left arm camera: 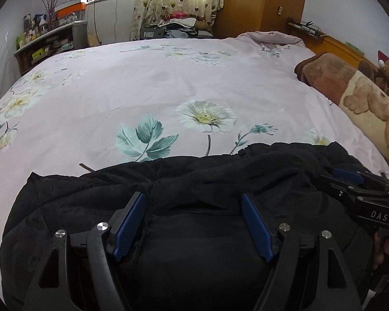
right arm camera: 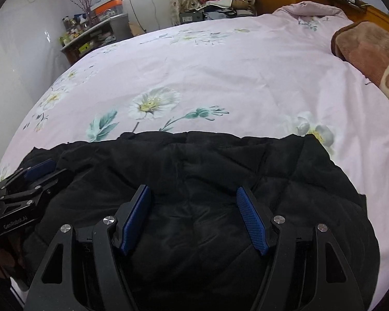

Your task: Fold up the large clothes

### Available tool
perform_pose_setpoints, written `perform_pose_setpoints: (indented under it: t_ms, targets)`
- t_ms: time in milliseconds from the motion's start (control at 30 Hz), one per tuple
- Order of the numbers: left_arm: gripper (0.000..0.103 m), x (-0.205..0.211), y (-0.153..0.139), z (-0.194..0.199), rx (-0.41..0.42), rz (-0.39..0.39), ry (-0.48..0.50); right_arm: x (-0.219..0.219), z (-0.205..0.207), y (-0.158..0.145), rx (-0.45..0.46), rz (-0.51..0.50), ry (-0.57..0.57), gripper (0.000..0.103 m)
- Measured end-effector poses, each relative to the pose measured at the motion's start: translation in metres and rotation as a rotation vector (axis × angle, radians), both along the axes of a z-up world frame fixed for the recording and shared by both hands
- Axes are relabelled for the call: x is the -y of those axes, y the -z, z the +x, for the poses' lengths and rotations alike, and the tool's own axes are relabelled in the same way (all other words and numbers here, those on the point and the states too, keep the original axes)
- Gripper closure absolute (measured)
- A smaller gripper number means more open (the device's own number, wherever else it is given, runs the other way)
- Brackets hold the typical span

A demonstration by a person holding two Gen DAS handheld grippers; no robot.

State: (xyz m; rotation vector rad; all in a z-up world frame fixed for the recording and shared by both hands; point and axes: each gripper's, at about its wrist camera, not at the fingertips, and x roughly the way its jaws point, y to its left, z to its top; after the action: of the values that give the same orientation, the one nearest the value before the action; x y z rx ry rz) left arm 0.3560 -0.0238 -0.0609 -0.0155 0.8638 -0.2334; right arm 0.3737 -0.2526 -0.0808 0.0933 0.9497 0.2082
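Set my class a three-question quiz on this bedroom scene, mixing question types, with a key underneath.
1. True or false: the black padded jacket lies on the flowered pink bedcover.
2. Multiple choice: the left claw and right claw are A) both clamped on cloth, B) both open above the jacket, C) one open and one shut.
3. Fill in: at the right edge of the bed lies a brown blanket printed with a ____.

Key
1. True.
2. B. In each wrist view the blue pads stand apart with no cloth pinched between them.
3. Bear.
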Motion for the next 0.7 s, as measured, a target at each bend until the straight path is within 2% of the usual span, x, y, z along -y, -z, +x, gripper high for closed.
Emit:
perform_pose_setpoints:
  t_ms: [267,400,467,533,567,633,700]
  targets:
    - [0.023,0.002,0.015,0.008,0.017,0.009,-0.024,0.003,0.009,0.02,0.051,-0.004,0.005,0.035]
    - [0.024,-0.005,-0.004,0.01,-0.041,0.001,-0.004,0.005,0.009,0.011,0.037,-0.009,-0.007,0.035]
    - [0.024,-0.02,-0.022,0.007,0.001,0.001,-0.016,0.015,0.002,-0.006,0.061,-0.024,-0.002,0.035]
    - [0.024,-0.043,-0.033,0.006,0.058,0.037,-0.044,0.028,-0.002,-0.016,0.092,-0.027,0.016,0.035]
    - [0.024,-0.054,-0.032,0.009,0.06,0.06,-0.067,0.042,-0.004,-0.019,0.098,-0.038,0.049,0.035]
    - [0.024,-0.078,-0.018,0.017,0.013,0.105,-0.123,0.061,-0.002,-0.014,0.086,-0.065,0.106,0.035]
    - [0.024,-0.099,0.002,0.02,-0.033,0.075,-0.157,0.085,0.001,-0.002,0.051,-0.048,0.171,0.035]
